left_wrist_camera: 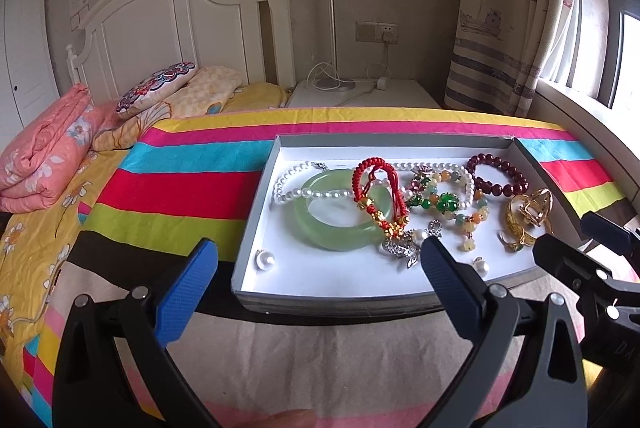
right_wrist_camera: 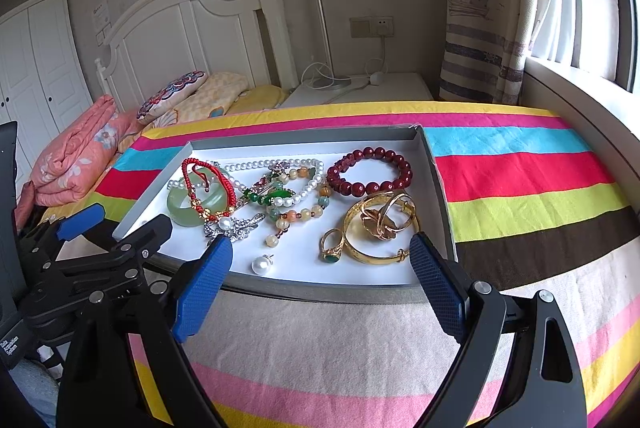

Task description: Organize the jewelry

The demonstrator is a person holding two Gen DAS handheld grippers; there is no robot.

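Observation:
A shallow grey box [left_wrist_camera: 256,220] [right_wrist_camera: 316,133] with a white floor lies on the striped cloth and holds a heap of jewelry. In it are a pale green jade bangle [left_wrist_camera: 340,228] [right_wrist_camera: 180,205], a red cord bracelet [left_wrist_camera: 376,187] [right_wrist_camera: 208,187], a white pearl necklace [left_wrist_camera: 296,191] [right_wrist_camera: 256,163], a dark red bead bracelet [left_wrist_camera: 496,173] [right_wrist_camera: 370,169], gold bangles [left_wrist_camera: 528,216] [right_wrist_camera: 380,224], a gold ring with a green stone [right_wrist_camera: 332,250] and loose pearls [left_wrist_camera: 266,260] [right_wrist_camera: 262,264]. My left gripper [left_wrist_camera: 316,252] hovers open at the box's near left edge. Open too, my right gripper [right_wrist_camera: 320,248] hangs over the near right part, nothing between its fingers.
The striped cloth [right_wrist_camera: 520,187] covers the surface out to the right. Behind it stand a bed with pillows [left_wrist_camera: 160,87], a folded pink quilt [left_wrist_camera: 44,155], a white nightstand [left_wrist_camera: 364,93] with cables, and a curtain [left_wrist_camera: 508,7] by the window.

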